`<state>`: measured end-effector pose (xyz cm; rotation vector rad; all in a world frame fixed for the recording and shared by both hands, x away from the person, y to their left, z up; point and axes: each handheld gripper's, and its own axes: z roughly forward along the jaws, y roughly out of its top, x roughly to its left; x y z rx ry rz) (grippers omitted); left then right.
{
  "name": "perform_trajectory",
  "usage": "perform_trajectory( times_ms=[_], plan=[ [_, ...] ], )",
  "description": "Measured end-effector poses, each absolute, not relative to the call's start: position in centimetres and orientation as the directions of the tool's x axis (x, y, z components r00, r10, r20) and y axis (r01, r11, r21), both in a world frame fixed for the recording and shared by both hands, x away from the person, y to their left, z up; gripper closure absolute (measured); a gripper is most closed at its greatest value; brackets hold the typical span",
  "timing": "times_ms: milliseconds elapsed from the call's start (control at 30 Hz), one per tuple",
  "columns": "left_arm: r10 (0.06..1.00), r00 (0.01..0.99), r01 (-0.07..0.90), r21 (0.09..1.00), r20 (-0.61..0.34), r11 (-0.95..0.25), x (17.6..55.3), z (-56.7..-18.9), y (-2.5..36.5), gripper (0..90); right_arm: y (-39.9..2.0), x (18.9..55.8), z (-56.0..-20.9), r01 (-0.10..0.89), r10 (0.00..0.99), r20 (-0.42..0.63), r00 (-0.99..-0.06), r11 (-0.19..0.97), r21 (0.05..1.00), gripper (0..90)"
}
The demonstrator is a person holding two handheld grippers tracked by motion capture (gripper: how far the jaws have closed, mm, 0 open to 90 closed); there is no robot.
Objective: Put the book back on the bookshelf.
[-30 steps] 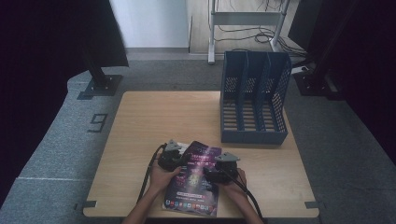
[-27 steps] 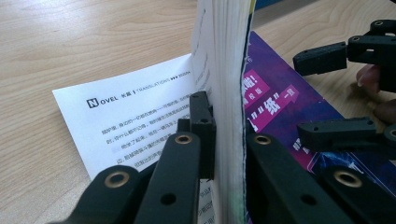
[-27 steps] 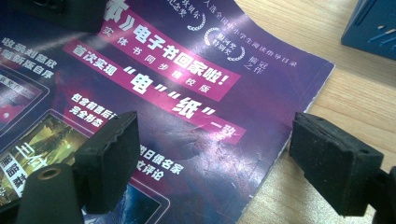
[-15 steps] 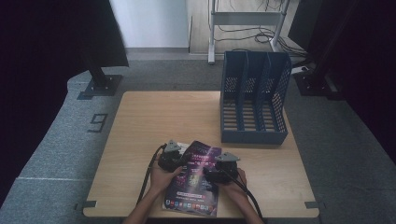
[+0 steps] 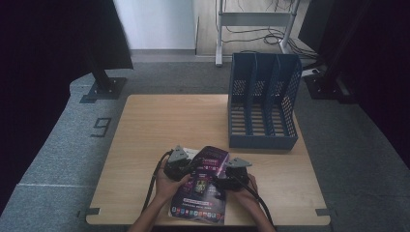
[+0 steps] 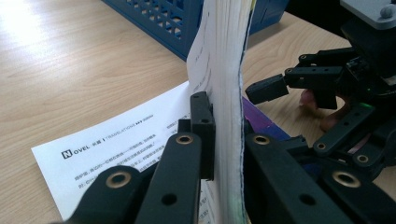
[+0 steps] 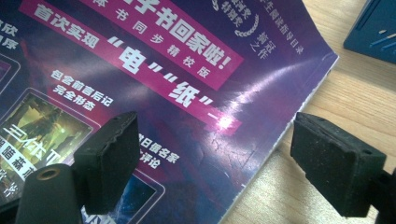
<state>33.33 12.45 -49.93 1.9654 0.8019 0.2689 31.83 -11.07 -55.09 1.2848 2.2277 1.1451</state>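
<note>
A magazine with a purple cover [image 5: 205,186] lies near the table's front edge, between the person's two hands. My left gripper [image 5: 186,164] is shut on its left edge. In the left gripper view the two jaws pinch the thick stack of pages [image 6: 224,56], which stands upright between them, at the left gripper [image 6: 227,126]. My right gripper [image 5: 227,176] hovers open over the cover's right side. In the right gripper view its pads [image 7: 109,158] stand wide apart over the glossy cover [image 7: 154,93] and the bare wood beside it, touching nothing.
A white printed sheet [image 6: 112,149] lies on the wooden table [image 5: 164,121] under the magazine. A blue three-slot file rack [image 5: 261,108] stands at the back right of the table. The floor around is grey carpet.
</note>
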Motion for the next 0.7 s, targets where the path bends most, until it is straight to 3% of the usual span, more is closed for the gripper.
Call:
perform_trajectory(
  times_ms=[700],
  plan=[
    [0.620, 0.773, 0.389, 0.872, -0.133, -0.297, 32.6, -48.5, 13.0, 87.2, -12.0, 31.7, -54.2, 0.563, 0.816, 0.152, -0.557, 0.237, 0.792, 14.2]
  ],
)
